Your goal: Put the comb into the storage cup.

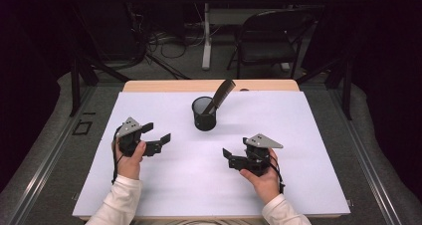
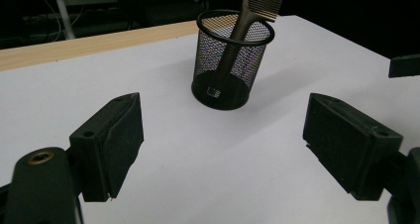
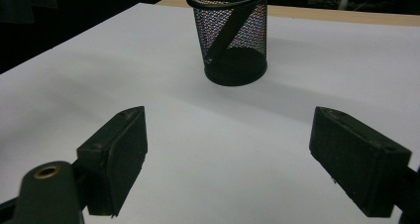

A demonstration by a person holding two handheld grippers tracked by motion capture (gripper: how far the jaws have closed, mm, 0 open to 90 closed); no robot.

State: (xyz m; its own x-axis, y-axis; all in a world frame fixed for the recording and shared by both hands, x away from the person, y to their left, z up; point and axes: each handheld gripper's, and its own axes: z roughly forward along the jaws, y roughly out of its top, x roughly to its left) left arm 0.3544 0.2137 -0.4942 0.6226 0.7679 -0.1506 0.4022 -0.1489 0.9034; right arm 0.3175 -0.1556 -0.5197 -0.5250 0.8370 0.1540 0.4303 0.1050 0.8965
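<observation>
A black mesh cup (image 1: 204, 114) stands upright near the middle of the white sheet (image 1: 293, 130). A dark comb (image 1: 222, 94) leans in it, its toothed end sticking out up and to the right. My left gripper (image 1: 158, 135) rests low at the left, jaws wide open and empty, aimed at the cup (image 2: 227, 60) with the comb (image 2: 262, 3) above it. My right gripper (image 1: 227, 156) sits at the right front, held by a hand, open with nothing between its jaws. The cup (image 3: 233, 35) lies ahead of it, well apart.
The wooden table edge (image 1: 164, 85) shows beyond the sheet. A folding chair (image 1: 271, 36), a table leg (image 1: 206, 36) and cables stand on the floor behind. Dark frame rails (image 1: 50, 150) run along both sides.
</observation>
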